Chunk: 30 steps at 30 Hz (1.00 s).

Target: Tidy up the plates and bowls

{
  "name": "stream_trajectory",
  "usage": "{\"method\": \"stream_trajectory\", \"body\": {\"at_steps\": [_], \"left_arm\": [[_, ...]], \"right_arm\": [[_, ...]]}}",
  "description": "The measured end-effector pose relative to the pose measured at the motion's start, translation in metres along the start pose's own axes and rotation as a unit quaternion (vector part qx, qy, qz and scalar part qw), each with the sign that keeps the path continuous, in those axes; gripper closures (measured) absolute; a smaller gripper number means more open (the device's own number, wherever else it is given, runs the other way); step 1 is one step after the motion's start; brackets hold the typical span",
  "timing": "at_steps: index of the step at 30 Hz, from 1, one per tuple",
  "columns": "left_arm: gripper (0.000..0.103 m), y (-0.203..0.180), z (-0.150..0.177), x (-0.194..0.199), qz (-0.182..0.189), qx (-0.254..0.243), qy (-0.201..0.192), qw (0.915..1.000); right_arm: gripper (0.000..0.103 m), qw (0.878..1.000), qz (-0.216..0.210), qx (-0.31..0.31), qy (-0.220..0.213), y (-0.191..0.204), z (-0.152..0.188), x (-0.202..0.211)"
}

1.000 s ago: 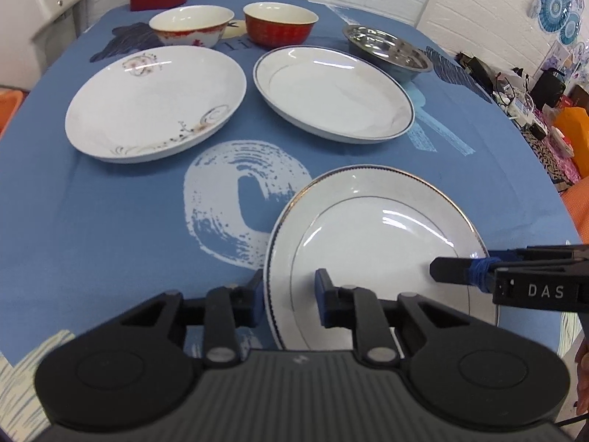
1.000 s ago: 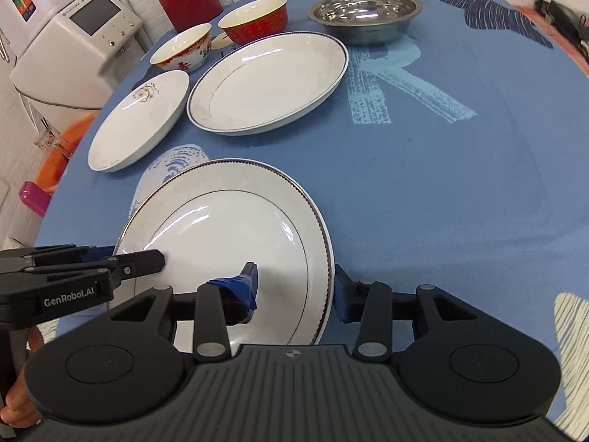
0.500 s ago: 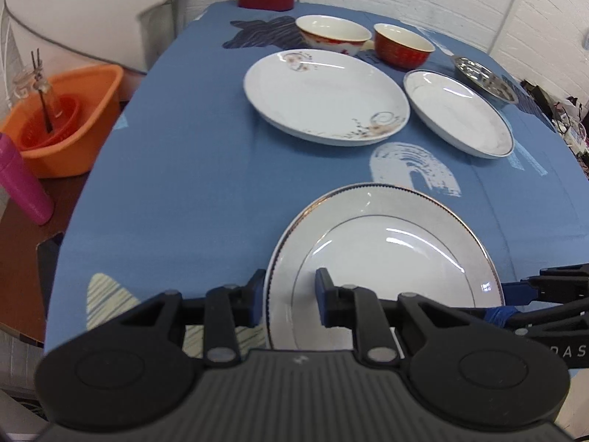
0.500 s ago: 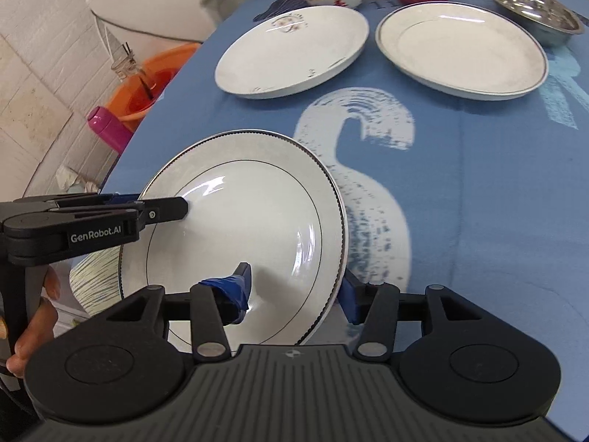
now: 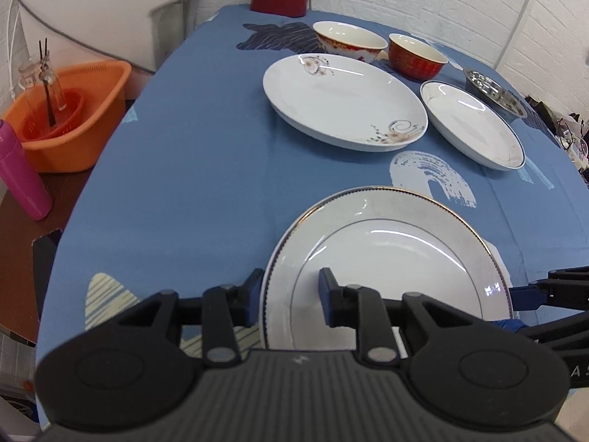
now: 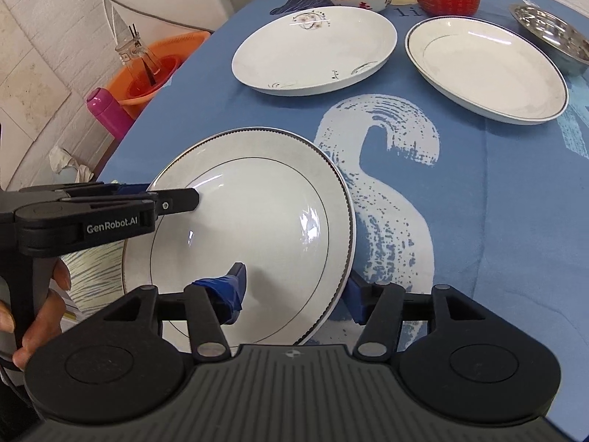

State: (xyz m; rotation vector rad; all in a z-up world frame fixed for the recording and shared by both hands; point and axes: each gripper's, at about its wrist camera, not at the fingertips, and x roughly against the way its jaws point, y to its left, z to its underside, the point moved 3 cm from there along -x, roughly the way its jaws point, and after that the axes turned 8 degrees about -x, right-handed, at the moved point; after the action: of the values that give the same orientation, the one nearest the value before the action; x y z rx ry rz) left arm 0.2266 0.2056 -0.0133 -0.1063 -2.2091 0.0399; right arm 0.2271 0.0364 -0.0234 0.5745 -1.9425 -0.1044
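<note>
Gold-rimmed plate (image 5: 390,258) sits nearest me, held tilted above the blue bench (image 5: 206,169) cloth by both grippers. L gripper (image 5: 291,287) jaws pinch its near-left rim, one finger under, one on top. R gripper (image 6: 294,287) jaws pinch the opposite rim the same way. Beyond it, w/ a gap: floral plate (image 5: 342,103), then blue-rimmed plate (image 5: 471,125) to its right. Far edge: white-and-red bowl (image 5: 349,40), red bowl (image 5: 416,55), steel bowl (image 5: 493,90). Off the bench at left: orange basin (image 5: 70,110), pink bottle (image 5: 22,173).

glossy glazed plate (image 5: 390,258), matt blue cloth (image 5: 206,169), shiny metal bowl (image 5: 493,90), orange plastic basin (image 5: 73,110)
</note>
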Motion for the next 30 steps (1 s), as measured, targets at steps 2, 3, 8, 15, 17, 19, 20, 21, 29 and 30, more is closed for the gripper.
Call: {"method": "stream_trajectory", "body": {"at_steps": [2, 3, 8, 15, 17, 19, 20, 21, 29, 30], "left_arm": [[0.073, 0.001, 0.001, 0.001, 0.006, -0.003, 0.002, 1.0], [0.065, 0.003, 0.001, 0.002, 0.016, 0.001, 0.002, 0.9999], [0.048, 0.023, -0.012, 0.02, 0.008, 0.021, -0.03, 0.9993], [0.048, 0.045, -0.074, 0.023, -0.007, 0.033, -0.048, 0.9983], [0.046, 0.051, -0.095, 0.02, 0.002, 0.04, -0.052, 0.9979], [0.045, 0.056, -0.112, 0.014, 0.005, 0.048, -0.053, 0.9974], [0.043, 0.058, -0.121, 0.01, 0.003, 0.048, -0.051, 0.9975], [0.042, 0.059, -0.128, 0.004, 0.001, 0.046, -0.048, 0.9978], [0.04, 0.067, -0.149, -0.058, -0.004, 0.034, 0.007, 0.9994], [0.04, 0.066, -0.15, -0.064, 0.003, 0.034, 0.013, 0.9993]], "right_arm": [[0.061, 1.0, -0.009, -0.004, 0.001, -0.003, -0.002, 0.001], [0.061, 1.0, -0.02, -0.01, 0.002, -0.008, -0.002, 0.002], [0.061, 0.999, 0.003, -0.018, -0.046, -0.03, -0.015, 0.032], [0.061, 0.986, 0.115, -0.005, -0.121, -0.032, -0.1, 0.073], [0.06, 0.973, 0.095, 0.041, -0.205, -0.014, -0.13, 0.097], [0.057, 0.957, 0.079, 0.095, -0.263, -0.003, -0.153, 0.099], [0.057, 0.958, 0.076, 0.117, -0.251, 0.0, -0.164, 0.087], [0.057, 0.968, 0.083, 0.124, -0.203, -0.001, -0.179, 0.067], [0.056, 0.99, 0.096, 0.094, -0.044, -0.028, -0.231, -0.049], [0.056, 0.991, 0.092, 0.094, -0.033, -0.028, -0.232, -0.057]]}}
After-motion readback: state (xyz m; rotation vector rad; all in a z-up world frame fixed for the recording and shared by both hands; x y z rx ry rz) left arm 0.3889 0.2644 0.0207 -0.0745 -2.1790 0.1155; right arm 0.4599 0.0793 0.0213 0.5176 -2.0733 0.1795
